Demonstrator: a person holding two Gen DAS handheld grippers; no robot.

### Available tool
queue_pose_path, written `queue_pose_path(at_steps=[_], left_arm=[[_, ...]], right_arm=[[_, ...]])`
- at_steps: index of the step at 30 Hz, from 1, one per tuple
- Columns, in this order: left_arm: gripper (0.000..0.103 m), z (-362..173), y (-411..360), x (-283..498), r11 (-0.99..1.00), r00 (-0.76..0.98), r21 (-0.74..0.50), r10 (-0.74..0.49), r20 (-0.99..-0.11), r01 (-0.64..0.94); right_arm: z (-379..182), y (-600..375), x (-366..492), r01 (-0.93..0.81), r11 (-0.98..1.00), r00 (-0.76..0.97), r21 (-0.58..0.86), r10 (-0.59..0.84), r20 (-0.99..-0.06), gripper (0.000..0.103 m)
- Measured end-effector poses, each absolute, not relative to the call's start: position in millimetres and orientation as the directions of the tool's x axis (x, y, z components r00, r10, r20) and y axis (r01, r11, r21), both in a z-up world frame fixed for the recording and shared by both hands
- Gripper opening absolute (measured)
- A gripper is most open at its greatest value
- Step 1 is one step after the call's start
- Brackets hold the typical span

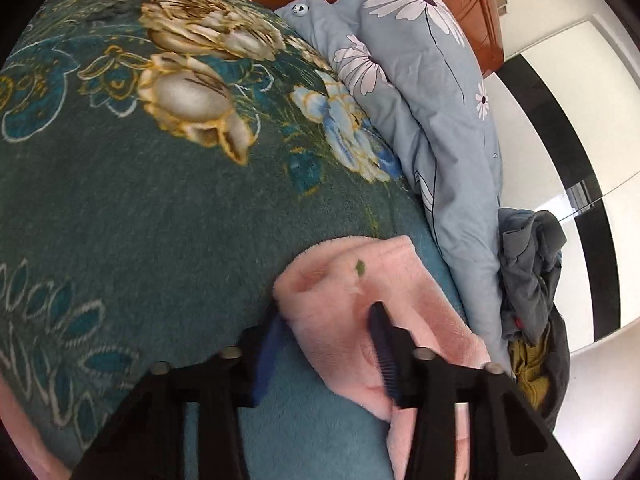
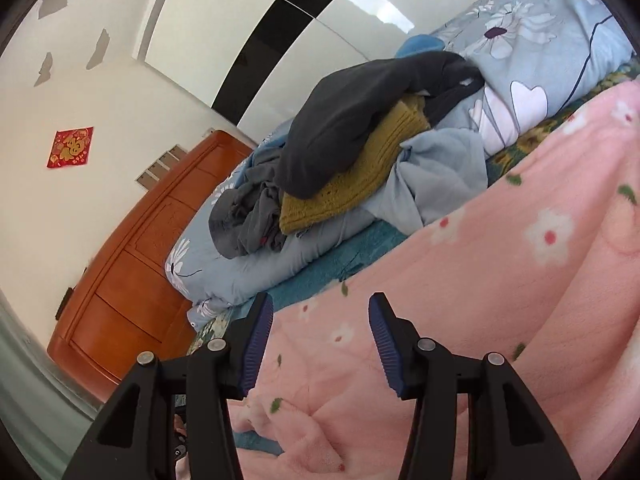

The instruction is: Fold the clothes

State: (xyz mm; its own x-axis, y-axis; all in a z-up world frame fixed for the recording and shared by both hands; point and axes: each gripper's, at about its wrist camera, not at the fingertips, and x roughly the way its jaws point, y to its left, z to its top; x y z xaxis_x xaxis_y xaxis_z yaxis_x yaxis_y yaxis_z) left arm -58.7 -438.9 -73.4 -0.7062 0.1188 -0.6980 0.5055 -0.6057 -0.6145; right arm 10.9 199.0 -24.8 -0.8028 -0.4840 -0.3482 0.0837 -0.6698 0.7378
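Note:
A pink fleece garment (image 1: 344, 300) with small flowers lies on the teal floral bedspread (image 1: 140, 208). In the left wrist view an end of it sits between the fingers of my left gripper (image 1: 326, 320), whose jaws stand apart; the left finger is partly hidden behind the fleece. In the right wrist view the same pink garment (image 2: 500, 280) spreads wide across the bed. My right gripper (image 2: 320, 316) is open just above its near edge and holds nothing.
A rolled light-blue flowered quilt (image 1: 440, 120) lies along the bed's far side. A pile of dark grey and mustard clothes (image 2: 348, 152) rests on it. An orange wooden headboard (image 2: 132, 248), white wall and wardrobe stand beyond.

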Motion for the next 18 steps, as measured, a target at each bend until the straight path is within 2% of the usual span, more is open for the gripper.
queue_pose_path(at_steps=[2, 6, 9, 11, 13, 18], left_arm=[[0.008, -68, -440, -69, -0.647, -0.697, -0.566, 0.074, -0.714, 0.511], [0.007, -30, -456, -76, -0.679, -0.764, -0.548, -0.028, -0.645, 0.488], [0.007, -9, -478, -79, -0.706, -0.755, -0.48, -0.12, -0.645, 0.522], [0.008, -14, -488, -82, -0.717, -0.69, -0.388, -0.178, -0.702, 0.579], [0.008, -32, -496, -77, -0.703, -0.623, -0.341, -0.183, -0.76, 0.624], [0.011, -62, -506, -61, -0.642, -0.581, -0.373, -0.14, -0.802, 0.67]], right_arm=[[-29, 199, 10, 0.067, -0.671, -0.801, 0.739, -0.478, -0.361, 0.051], [-35, 196, 7, 0.062, -0.673, -0.783, 0.737, -0.49, -0.382, 0.051], [-37, 193, 8, 0.064, -0.692, -0.778, 0.719, -0.485, -0.398, 0.051], [-40, 189, 6, 0.063, -0.703, -0.768, 0.708, -0.487, -0.415, 0.051], [-42, 185, 6, 0.064, -0.711, -0.76, 0.701, -0.49, -0.427, 0.051], [-46, 185, 4, 0.056, -0.712, -0.752, 0.7, -0.491, -0.44, 0.051]])
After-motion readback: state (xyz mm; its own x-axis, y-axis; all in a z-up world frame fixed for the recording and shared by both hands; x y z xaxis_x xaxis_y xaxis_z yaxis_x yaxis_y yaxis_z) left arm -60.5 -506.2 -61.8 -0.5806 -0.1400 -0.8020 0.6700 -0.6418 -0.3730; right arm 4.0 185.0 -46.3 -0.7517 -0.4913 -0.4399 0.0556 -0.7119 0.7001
